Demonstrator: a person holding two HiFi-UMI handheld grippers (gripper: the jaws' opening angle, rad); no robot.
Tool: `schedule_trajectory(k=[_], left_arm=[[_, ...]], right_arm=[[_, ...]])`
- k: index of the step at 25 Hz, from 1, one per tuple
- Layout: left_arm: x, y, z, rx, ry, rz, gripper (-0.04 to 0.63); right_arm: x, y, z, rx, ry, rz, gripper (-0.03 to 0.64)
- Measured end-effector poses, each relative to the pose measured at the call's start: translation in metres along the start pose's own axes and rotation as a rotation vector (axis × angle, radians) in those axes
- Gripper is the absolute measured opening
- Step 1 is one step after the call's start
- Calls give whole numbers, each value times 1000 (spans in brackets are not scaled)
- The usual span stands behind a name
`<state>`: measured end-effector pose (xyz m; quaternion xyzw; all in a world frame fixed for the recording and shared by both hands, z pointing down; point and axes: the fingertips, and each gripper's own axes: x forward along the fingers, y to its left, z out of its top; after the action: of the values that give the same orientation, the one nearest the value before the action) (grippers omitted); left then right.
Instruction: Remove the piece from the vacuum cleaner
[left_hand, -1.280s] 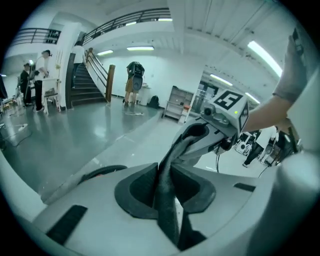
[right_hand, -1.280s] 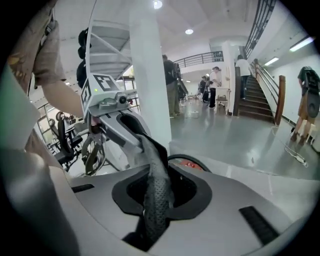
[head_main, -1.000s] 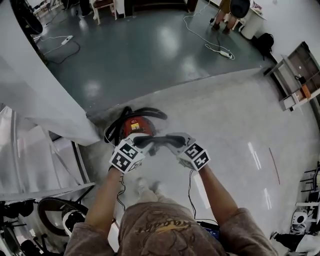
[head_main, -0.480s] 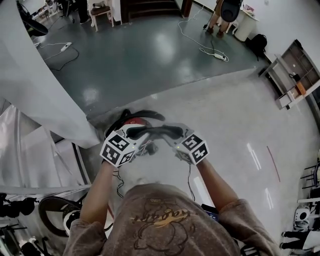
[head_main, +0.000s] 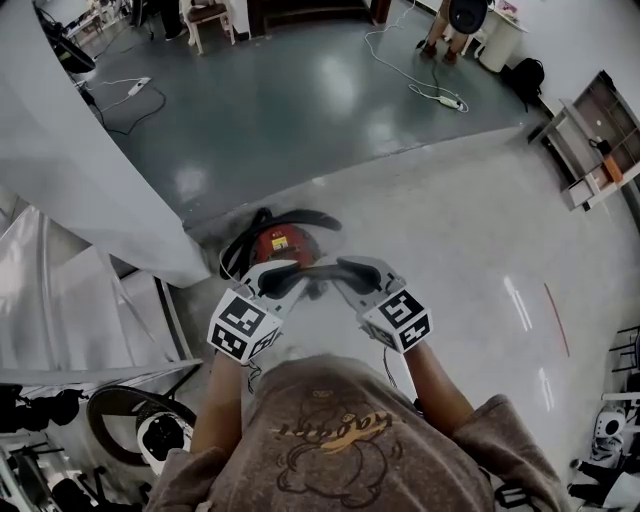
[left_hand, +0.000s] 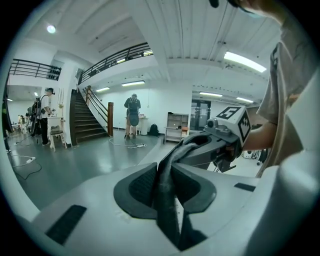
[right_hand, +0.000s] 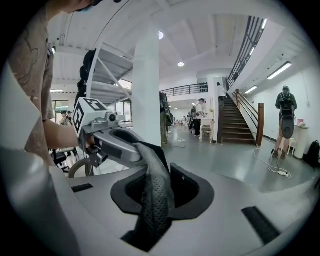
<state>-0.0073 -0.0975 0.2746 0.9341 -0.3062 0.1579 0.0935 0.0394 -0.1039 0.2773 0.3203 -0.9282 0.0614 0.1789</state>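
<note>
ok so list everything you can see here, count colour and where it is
vacuum cleaner: 1, red, on the floor below the grippers
hose: 1, black, curled around the vacuum cleaner
piece: 1, dark grey, stretched between both grippers
pillar: 1, white, left
power strip: 1, white, on the floor at top right
shelf: 1, grey, right edge
bag: 1, black, top right
stairs: 1, dark, far end
left gripper: 1, grey, shut on the piece
right gripper: 1, grey, pads on the piece, jaws have just been opening slightly
</note>
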Motion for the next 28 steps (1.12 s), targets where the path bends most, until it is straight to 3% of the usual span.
schedule_trajectory(k=[10, 28], left_arm=[[5, -8, -29, -53, 4, -31, 71], [5, -20, -32, -66, 16, -20, 72]], right_arm=[[1, 8, -30, 78, 13, -6, 75], [-8, 13, -39, 122, 7, -10, 74]])
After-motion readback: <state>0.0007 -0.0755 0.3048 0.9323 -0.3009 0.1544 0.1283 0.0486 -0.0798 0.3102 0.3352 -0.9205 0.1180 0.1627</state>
